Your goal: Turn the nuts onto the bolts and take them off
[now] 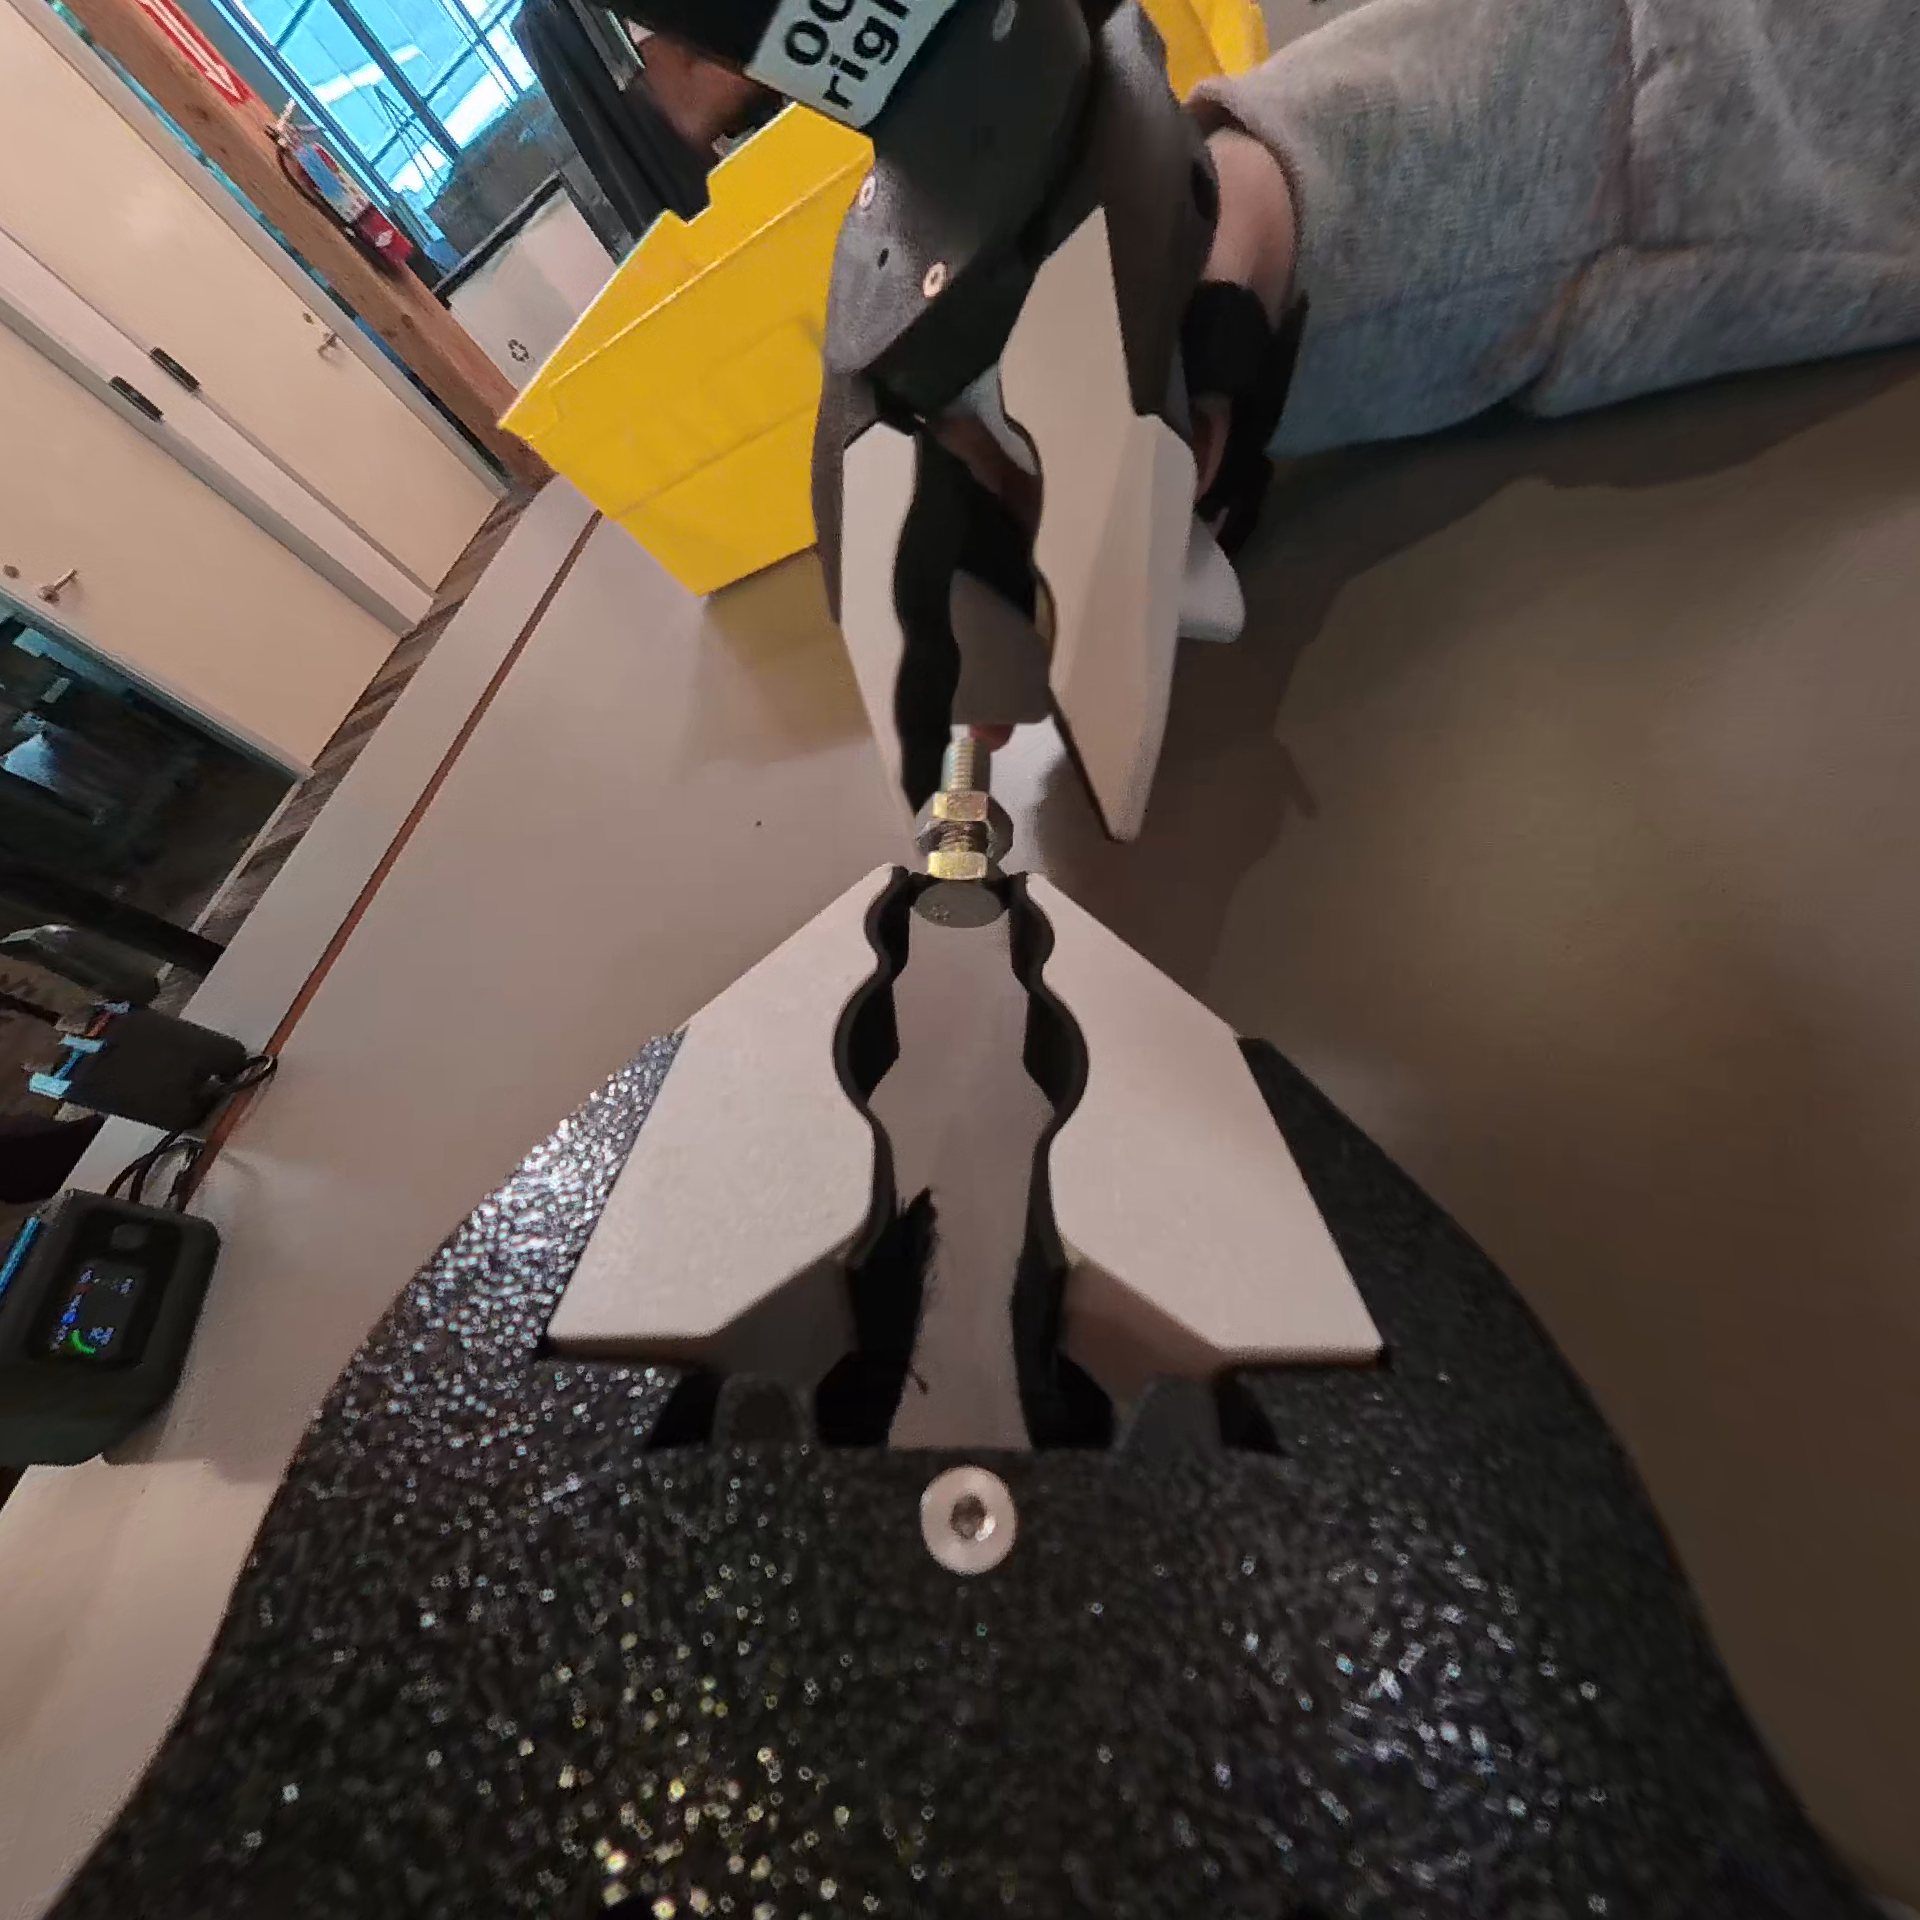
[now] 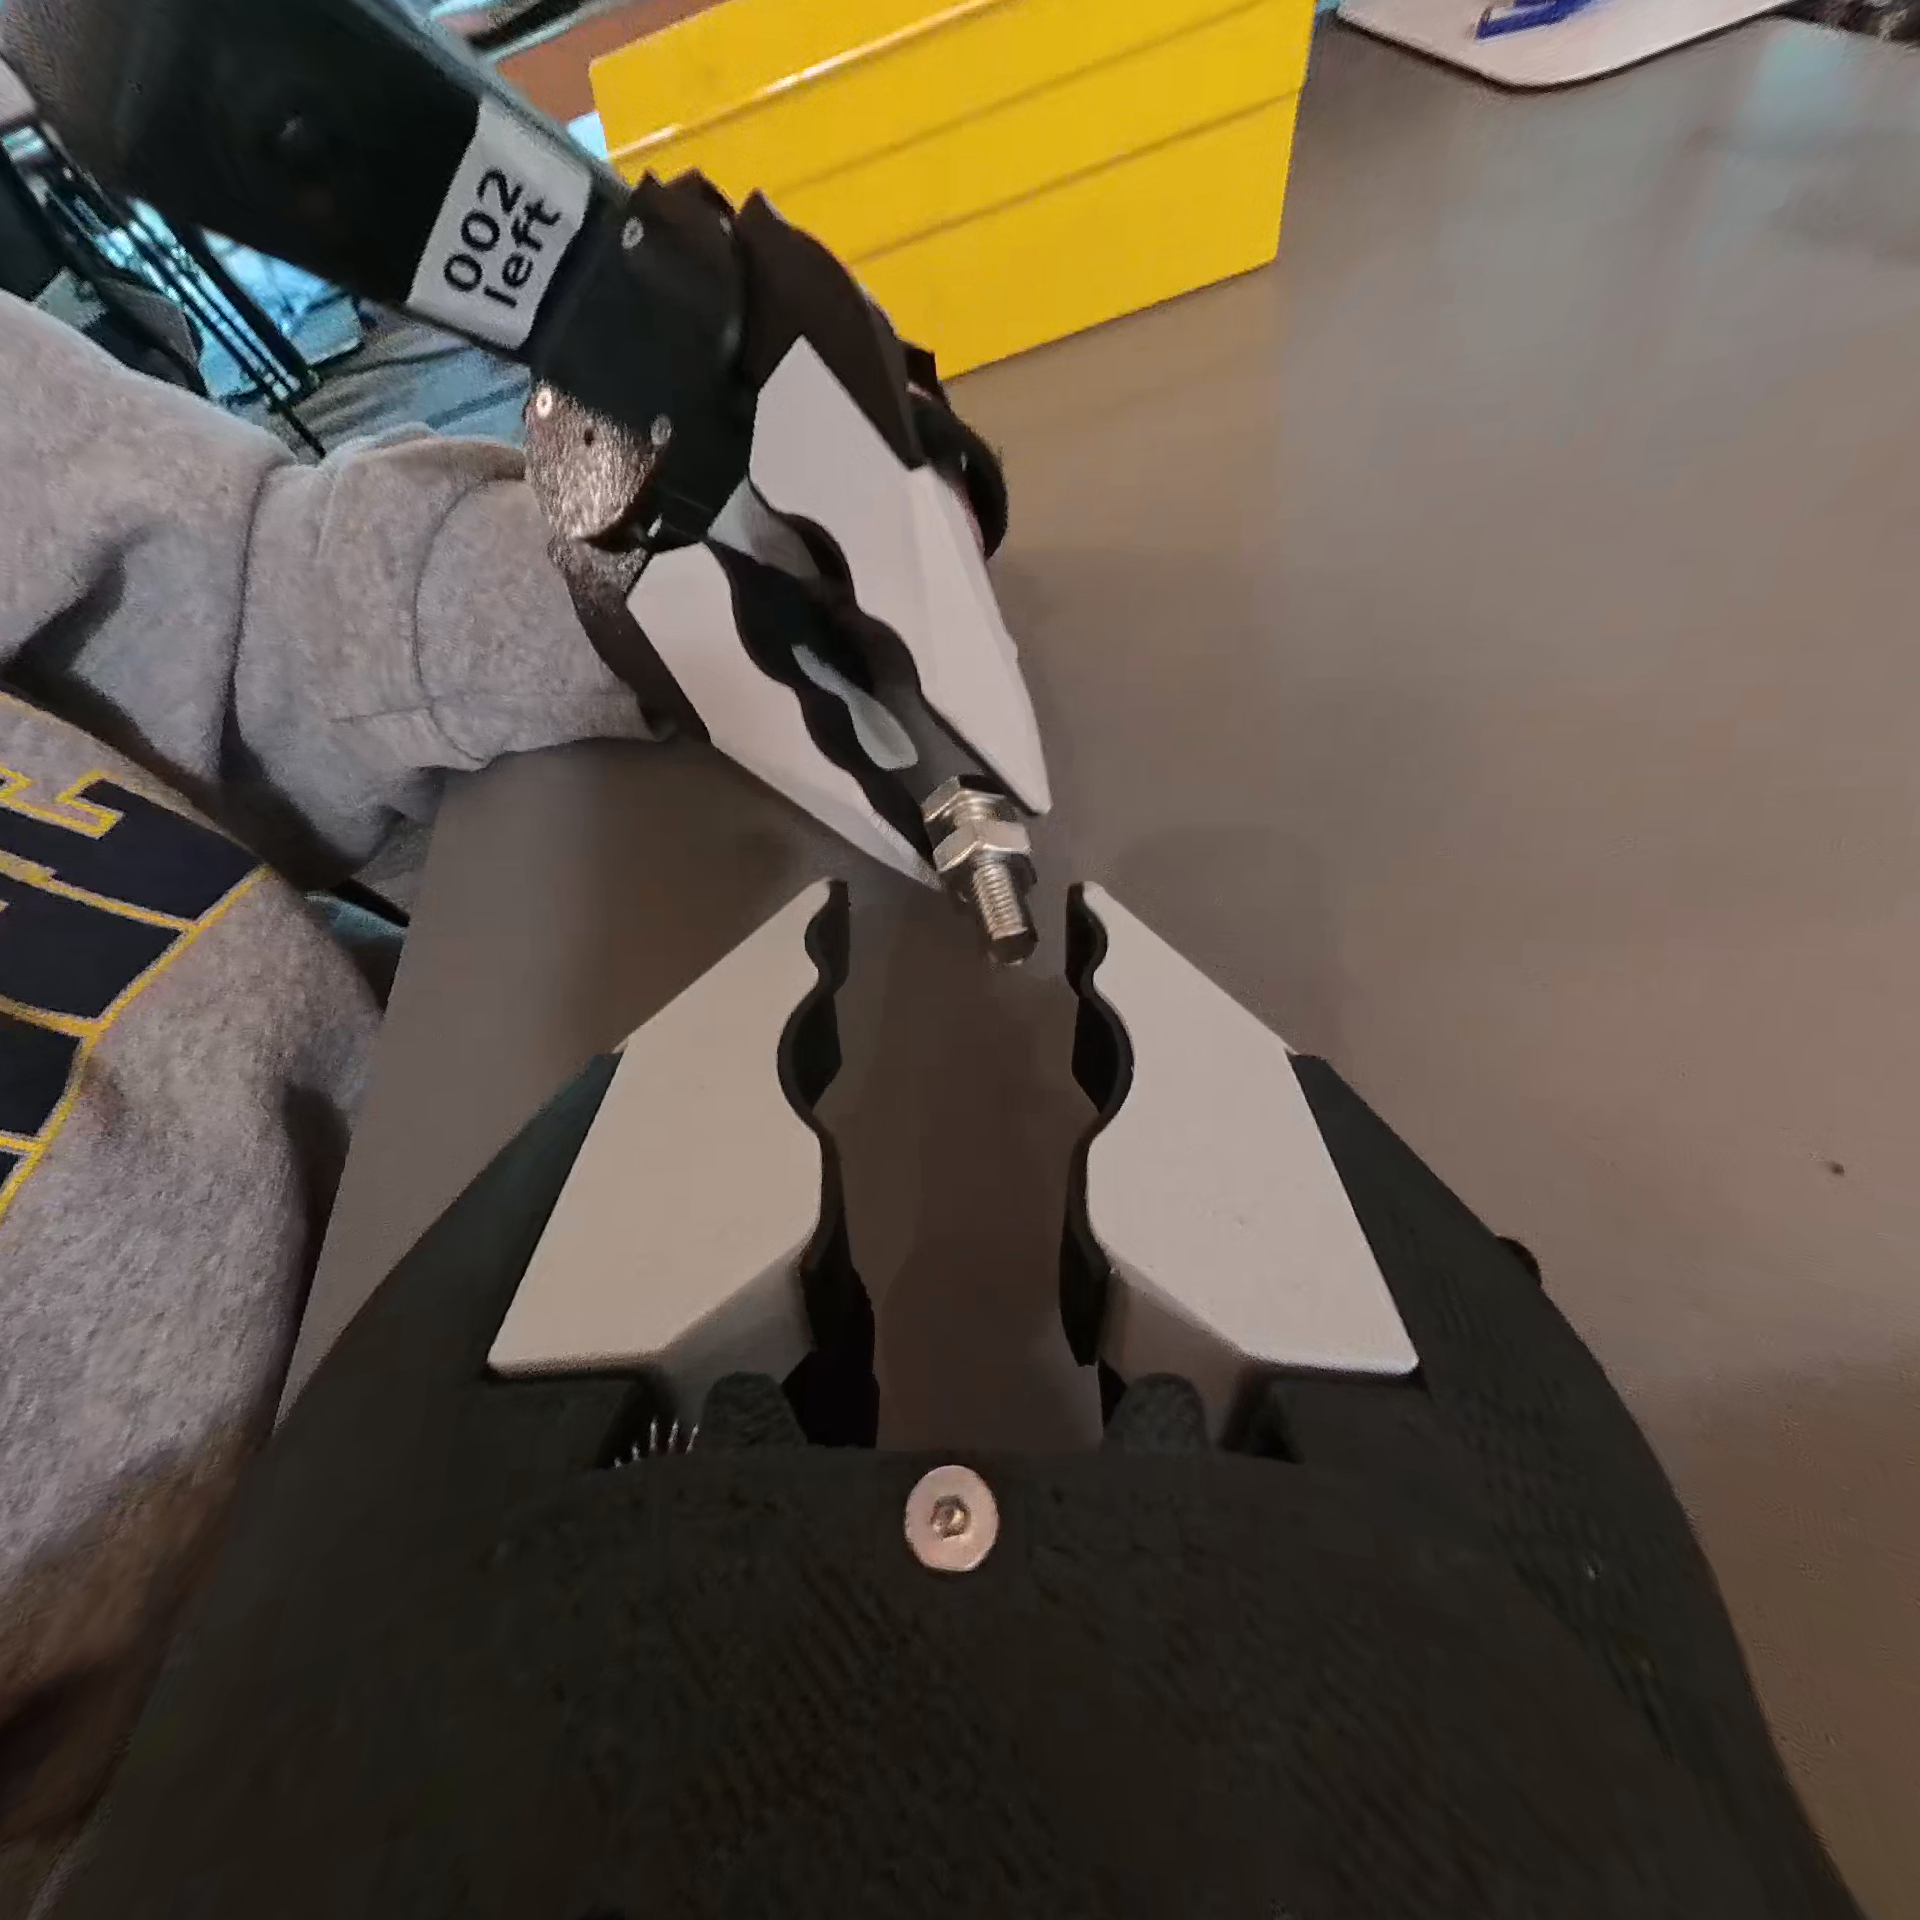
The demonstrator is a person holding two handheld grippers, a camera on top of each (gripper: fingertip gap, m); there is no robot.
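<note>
Bolt (image 2: 982,868): silvery, threaded shank, nuts (image 2: 975,826) stacked near head, apparently three. Left gripper (image 1: 958,891) jaws clamped on bolt head, held above table (image 2: 1507,727). Right gripper (image 2: 956,914) jaws apart, straddling shank tip without touching. Yellow bin (image 2: 987,156) far behind. White printed labels on both gripper bodies. Grey sleeve (image 2: 312,623) at left.

Right gripper label: white sticker (image 1: 831,52), black print, on the right gripper (image 1: 1018,816); cut off by the frame edge
Left gripper label: white tag (image 2: 499,244), sharp black print, on the left gripper (image 2: 982,836)
Sweatshirt: grey sweatshirt (image 2: 156,1143); large dark letters edged yellow, partly in view
Wall: red sign (image 1: 197,52); too blurred to read
Device screen (image 1: 94,1320): coloured marks; too small to read
</note>
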